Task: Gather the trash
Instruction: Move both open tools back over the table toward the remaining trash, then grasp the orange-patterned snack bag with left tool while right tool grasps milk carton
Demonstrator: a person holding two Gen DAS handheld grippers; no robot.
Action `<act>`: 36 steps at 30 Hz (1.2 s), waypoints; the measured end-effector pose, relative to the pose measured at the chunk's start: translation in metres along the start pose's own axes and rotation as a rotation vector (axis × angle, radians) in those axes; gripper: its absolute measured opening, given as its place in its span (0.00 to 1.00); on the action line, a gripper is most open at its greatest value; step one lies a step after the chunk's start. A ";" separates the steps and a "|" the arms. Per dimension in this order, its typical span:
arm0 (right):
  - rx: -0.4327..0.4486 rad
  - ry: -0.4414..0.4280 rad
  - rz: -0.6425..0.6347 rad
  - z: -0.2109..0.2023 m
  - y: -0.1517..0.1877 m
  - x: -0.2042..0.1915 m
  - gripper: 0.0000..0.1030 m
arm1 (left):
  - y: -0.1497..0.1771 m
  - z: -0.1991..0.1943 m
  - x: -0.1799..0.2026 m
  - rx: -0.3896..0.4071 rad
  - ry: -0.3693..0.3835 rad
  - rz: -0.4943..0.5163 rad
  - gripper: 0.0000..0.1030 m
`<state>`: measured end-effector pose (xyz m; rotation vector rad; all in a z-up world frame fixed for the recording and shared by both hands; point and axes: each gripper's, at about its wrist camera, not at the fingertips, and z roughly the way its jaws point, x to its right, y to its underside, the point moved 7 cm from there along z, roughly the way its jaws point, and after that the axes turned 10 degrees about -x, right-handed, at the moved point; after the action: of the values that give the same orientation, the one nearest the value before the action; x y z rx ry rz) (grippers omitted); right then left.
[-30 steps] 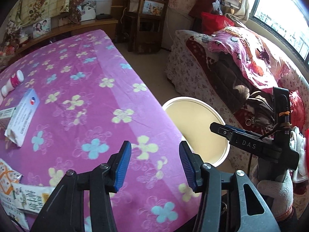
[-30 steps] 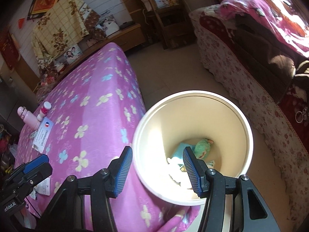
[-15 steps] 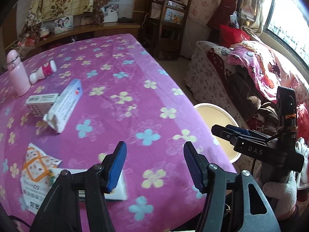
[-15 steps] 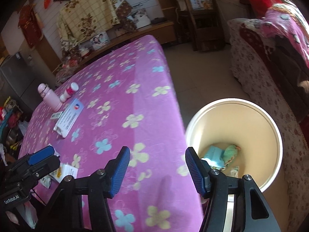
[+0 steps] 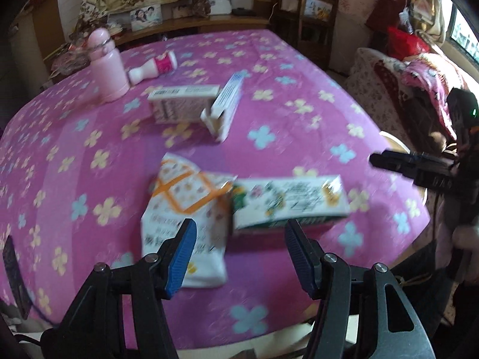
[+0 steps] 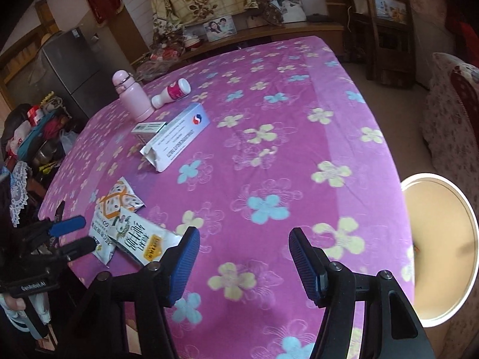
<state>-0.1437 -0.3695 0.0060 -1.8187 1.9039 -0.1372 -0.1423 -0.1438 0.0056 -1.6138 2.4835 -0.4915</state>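
Note:
On the purple flowered tablecloth (image 5: 89,155) lie a white snack bag with orange lines (image 5: 185,209) and a flat green-and-white carton (image 5: 290,203), side by side; both show in the right wrist view, the bag (image 6: 113,206) and carton (image 6: 137,242). Farther back lie a white-and-blue box (image 6: 176,137), a small green box (image 6: 148,128) and a tipped white-and-pink bottle (image 6: 172,89). My left gripper (image 5: 239,257) is open and empty just above the near edges of bag and carton. My right gripper (image 6: 244,263) is open and empty over the table's near edge.
A cream round bin (image 6: 440,245) stands on the floor right of the table. An upright pink flask (image 6: 131,98) stands at the back. A sofa with floral covers (image 5: 419,89) is on the right, wooden shelves (image 6: 386,24) and a fridge (image 6: 69,68) behind.
Both grippers swung left from over the bin toward the table. The left one now faces the snack bag and carton; the bin has slid to the right edge of the right view.

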 end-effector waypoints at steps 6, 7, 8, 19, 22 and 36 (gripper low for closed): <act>-0.009 -0.008 0.001 0.006 -0.004 -0.004 0.64 | 0.008 0.029 -0.003 -0.083 -0.090 0.022 0.60; -0.008 -0.009 0.002 0.006 -0.004 -0.004 0.64 | 0.004 0.032 -0.002 -0.083 -0.096 0.022 0.60; -0.007 -0.008 0.004 0.006 -0.004 -0.003 0.64 | -0.001 0.036 0.000 -0.081 -0.105 0.021 0.60; 0.000 0.000 0.058 0.000 -0.004 0.023 0.66 | -0.079 0.056 0.040 0.007 -0.055 0.014 0.60; 0.003 -0.015 0.057 0.000 -0.006 0.016 0.68 | -0.078 0.049 0.039 0.018 -0.010 0.001 0.60; -0.072 -0.017 0.033 0.058 -0.029 -0.056 0.73 | -0.016 0.016 -0.051 -0.005 0.048 -0.137 0.70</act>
<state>-0.0945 -0.3039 -0.0167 -1.8281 1.9490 -0.0415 -0.1023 -0.1069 -0.0070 -1.8032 2.4203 -0.5483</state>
